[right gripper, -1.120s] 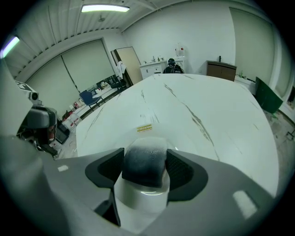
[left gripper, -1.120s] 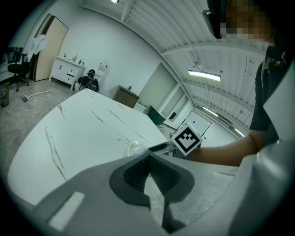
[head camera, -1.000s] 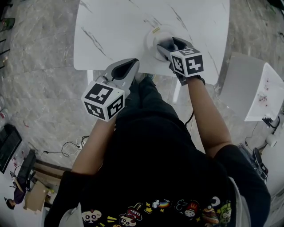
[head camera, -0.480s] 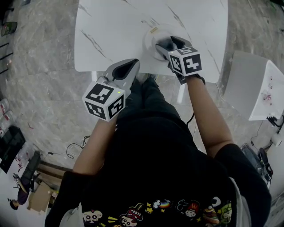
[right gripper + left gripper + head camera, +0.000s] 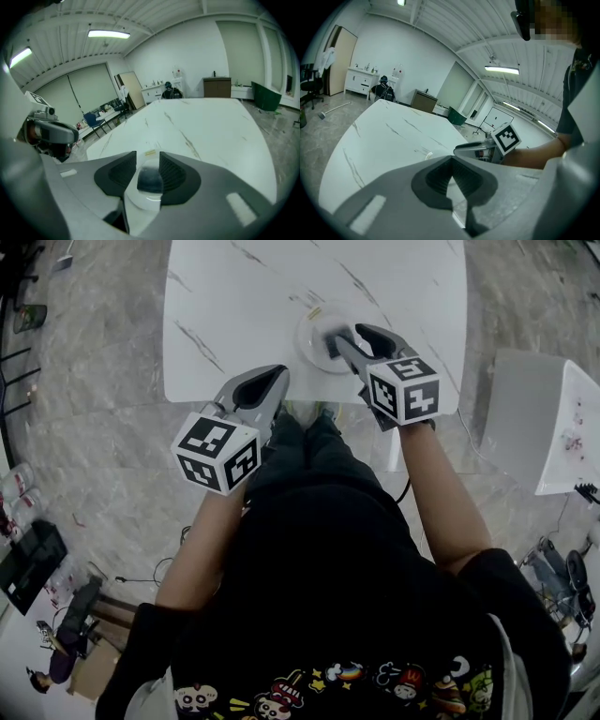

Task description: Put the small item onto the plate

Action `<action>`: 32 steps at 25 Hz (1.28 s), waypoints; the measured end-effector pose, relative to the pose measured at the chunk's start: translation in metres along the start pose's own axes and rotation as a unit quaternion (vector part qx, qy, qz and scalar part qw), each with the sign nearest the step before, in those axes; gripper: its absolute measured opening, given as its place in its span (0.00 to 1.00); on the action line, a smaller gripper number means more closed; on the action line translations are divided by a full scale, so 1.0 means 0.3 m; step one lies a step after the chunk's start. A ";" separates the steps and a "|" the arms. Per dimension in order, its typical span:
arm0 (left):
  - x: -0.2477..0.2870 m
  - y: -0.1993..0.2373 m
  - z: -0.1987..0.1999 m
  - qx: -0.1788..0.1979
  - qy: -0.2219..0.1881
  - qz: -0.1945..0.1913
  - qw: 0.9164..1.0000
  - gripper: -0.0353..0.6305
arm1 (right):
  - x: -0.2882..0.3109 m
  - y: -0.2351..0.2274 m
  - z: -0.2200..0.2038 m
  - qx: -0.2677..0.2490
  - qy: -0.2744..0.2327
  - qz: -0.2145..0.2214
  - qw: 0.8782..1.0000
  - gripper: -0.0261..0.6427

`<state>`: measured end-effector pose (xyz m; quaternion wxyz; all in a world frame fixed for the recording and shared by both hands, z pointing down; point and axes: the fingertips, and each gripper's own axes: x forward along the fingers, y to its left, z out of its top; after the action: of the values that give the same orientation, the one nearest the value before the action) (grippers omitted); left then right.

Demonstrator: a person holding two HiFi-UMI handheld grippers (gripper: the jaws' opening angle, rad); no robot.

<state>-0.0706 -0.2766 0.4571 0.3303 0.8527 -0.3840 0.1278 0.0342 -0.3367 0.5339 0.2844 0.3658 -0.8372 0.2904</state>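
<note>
A white plate (image 5: pixel 314 329) lies near the front edge of the white marble table (image 5: pixel 234 296). My right gripper (image 5: pixel 345 334) hovers over the plate, and its jaws are narrowly parted around a small dark round item (image 5: pixel 150 180). The item fills the gap between the pads and sits low over the plate's white surface (image 5: pixel 140 204). I cannot tell if the item touches the plate. My left gripper (image 5: pixel 275 373) hangs at the table's front edge, left of the plate, shut with nothing in it. From the left gripper view, its pads (image 5: pixel 451 164) meet, and the right gripper (image 5: pixel 478 149) shows beyond.
A small yellowish tag (image 5: pixel 150 152) lies on the table just beyond the plate. Another white table (image 5: pixel 567 432) stands at the right over the marble floor. The person's legs are under the table's front edge. Chairs and cabinets stand far off in the room.
The head camera has shifted, so the table sits slightly differently in view. The right gripper stays over the plate, drawn slightly back; the left gripper has barely moved.
</note>
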 end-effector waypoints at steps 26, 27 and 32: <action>0.009 -0.095 0.240 0.103 -0.031 -0.013 0.994 0.05 | -0.600 -0.033 0.288 -0.027 -0.242 -0.144 0.959 0.07; 0.007 -0.096 0.239 0.102 -0.032 -0.013 0.994 0.05 | -0.601 -0.030 0.297 -0.029 -0.244 -0.144 0.959 0.07; -0.016 -0.100 0.233 0.105 -0.043 -0.007 0.993 0.05 | -0.597 -0.005 0.299 -0.037 -0.244 -0.144 0.958 0.07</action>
<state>-0.0542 -0.3056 0.3886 0.2226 0.8900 -0.3765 0.1285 0.1140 -0.3196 0.3509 0.1233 0.5311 -0.8301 0.1169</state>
